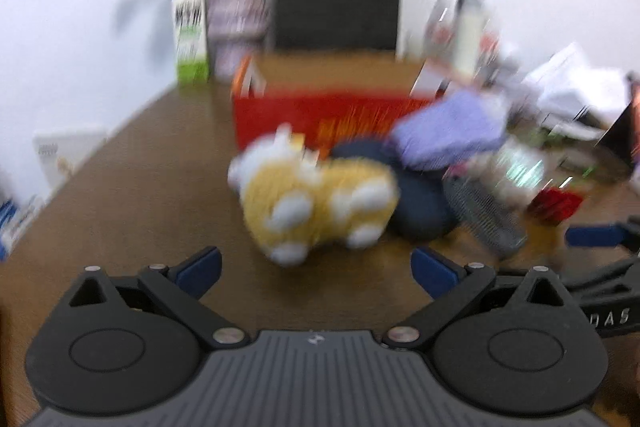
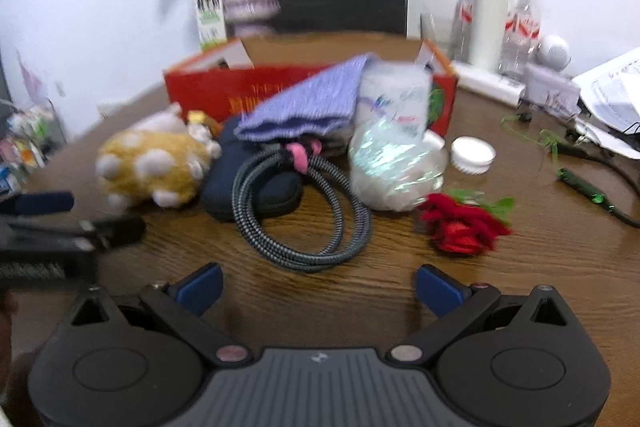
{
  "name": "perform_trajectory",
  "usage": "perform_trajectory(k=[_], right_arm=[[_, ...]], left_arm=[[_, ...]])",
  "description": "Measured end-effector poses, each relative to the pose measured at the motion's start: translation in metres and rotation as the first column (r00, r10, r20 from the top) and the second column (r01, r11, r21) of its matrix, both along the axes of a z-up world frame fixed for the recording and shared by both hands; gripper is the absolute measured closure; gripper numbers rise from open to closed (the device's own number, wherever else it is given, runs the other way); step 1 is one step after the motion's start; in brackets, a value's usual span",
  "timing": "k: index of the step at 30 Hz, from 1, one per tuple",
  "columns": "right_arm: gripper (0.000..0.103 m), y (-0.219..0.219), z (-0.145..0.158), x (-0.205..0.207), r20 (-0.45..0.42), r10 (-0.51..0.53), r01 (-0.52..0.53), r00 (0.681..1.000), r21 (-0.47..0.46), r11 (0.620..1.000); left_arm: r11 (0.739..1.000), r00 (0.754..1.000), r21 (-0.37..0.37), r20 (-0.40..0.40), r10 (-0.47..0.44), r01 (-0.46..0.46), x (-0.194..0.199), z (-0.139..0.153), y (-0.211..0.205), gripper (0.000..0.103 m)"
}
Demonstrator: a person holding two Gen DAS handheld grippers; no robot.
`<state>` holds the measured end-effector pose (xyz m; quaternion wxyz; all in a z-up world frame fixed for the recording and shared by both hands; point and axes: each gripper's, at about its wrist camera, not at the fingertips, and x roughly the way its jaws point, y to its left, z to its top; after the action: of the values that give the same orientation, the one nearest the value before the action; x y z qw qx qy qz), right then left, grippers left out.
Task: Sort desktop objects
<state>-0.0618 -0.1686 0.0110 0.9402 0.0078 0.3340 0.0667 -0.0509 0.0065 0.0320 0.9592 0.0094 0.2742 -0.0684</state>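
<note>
"DAS" on right gripper (image 1: pixel 600 239)

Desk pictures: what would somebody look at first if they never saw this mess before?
Probably the yellow plush toy with white spots, lying on the wooden desk left of the pile. Next, the red fabric rose on the right and the coiled grey cable in the middle, with the red box behind. Both grippers, left and right, are open and hold nothing.
</note>
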Motion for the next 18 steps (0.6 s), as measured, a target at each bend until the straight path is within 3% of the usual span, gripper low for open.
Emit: perform_trajectory(k=[2, 4, 8, 11, 12, 14, 15, 17, 18], right_arm=[[0.005, -0.013, 0.009, -0.012, 0.049, -0.018, 0.018, 0.999, 0.000, 1.000], [0.012, -0.024, 0.018, -0.015, 0.093, -0.059, 0.059, 0.994, 0.010, 0.998], [0.018, -0.039, 0.027, 0.003, 0.127, -0.130, 0.134, 0.983, -0.021, 0.991], [0.018, -0.043, 0.031, 0.010, 0.143, -0.110, 0.113, 0.984, -0.016, 0.993], [0.018, -0.043, 0.032, 0.013, 0.144, -0.089, 0.090, 0.986, 0.000, 0.996], [0.018, -0.042, 0.032, 0.023, 0.153, -0.057, 0.053, 0.987, 0.032, 0.998], [0.019, -0.040, 0.031, 0.030, 0.145, -0.049, 0.044, 0.988, 0.038, 0.998], [0.031, -0.036, 0.026, 0.048, 0.112, -0.066, 0.063, 0.992, 0.035, 0.997], [0.045, -0.034, 0.023, 0.054, 0.105, -0.069, 0.065, 0.992, 0.038, 0.997]], left_arm=[[1.000, 0.998, -0.020, 0.057, -0.001, 0.002, 0.002, 0.015, 0.004, 0.000], [0.998, 0.997, -0.048, 0.049, 0.051, -0.049, 0.024, 0.021, 0.011, 0.000], [0.986, 0.988, -0.112, -0.103, 0.115, -0.126, 0.087, 0.013, 0.026, 0.000], [0.977, 0.978, -0.174, -0.188, 0.090, -0.123, 0.113, 0.005, 0.037, 0.005], [0.973, 0.974, -0.186, -0.209, 0.093, -0.133, 0.120, 0.003, 0.039, 0.010], [0.970, 0.966, -0.190, -0.236, 0.107, -0.153, 0.127, -0.003, 0.040, 0.033], [0.969, 0.959, -0.181, -0.259, 0.118, -0.169, 0.128, -0.007, 0.040, 0.050], [0.961, 0.956, -0.213, -0.272, 0.113, -0.174, 0.123, -0.013, 0.043, 0.054], [0.961, 0.957, -0.215, -0.267, 0.113, -0.174, 0.119, -0.013, 0.044, 0.055]])
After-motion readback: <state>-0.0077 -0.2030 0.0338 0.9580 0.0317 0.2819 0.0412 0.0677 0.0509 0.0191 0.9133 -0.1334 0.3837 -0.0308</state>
